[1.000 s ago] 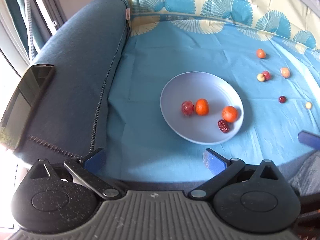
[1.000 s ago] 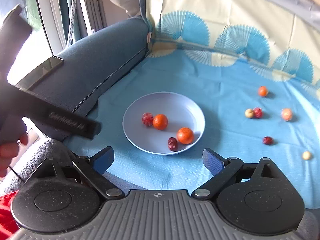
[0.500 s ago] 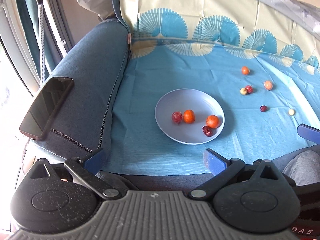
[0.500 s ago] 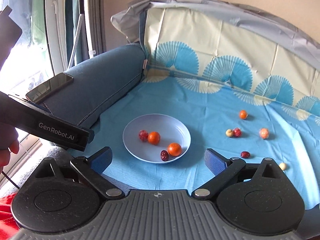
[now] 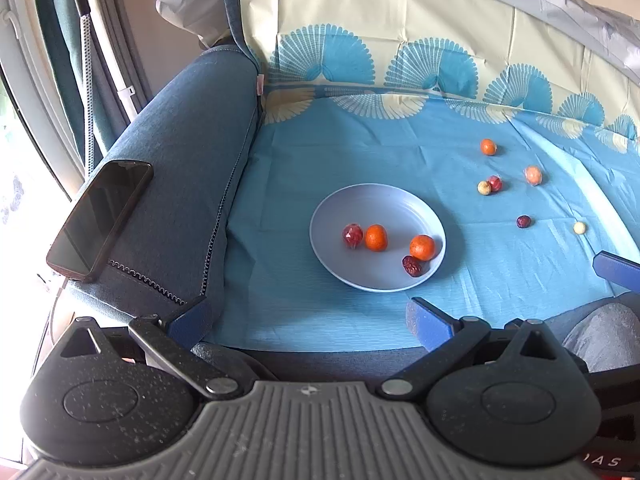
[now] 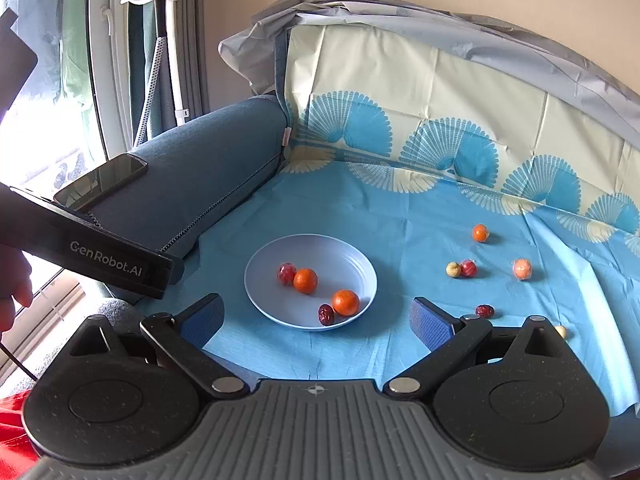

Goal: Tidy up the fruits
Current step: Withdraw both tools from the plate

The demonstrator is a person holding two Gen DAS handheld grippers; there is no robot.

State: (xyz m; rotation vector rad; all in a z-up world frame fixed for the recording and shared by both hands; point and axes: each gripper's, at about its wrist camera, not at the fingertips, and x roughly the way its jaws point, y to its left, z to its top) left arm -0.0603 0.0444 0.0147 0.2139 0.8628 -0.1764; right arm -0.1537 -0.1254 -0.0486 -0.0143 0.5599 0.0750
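Left claw (image 5: 306,316) and right claw (image 6: 316,322): both wide open, empty. Plate (image 6: 352,256) holds 4 fruits; 6 lie beside it.

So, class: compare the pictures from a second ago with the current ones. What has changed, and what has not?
Both grippers, the left gripper and the right gripper, have pulled back and up from the plate, so more of the sofa shows. Their jaws stayed open and empty; nothing was taken or released. The four fruits in the plate, the six on the cloth and the phone have not moved.
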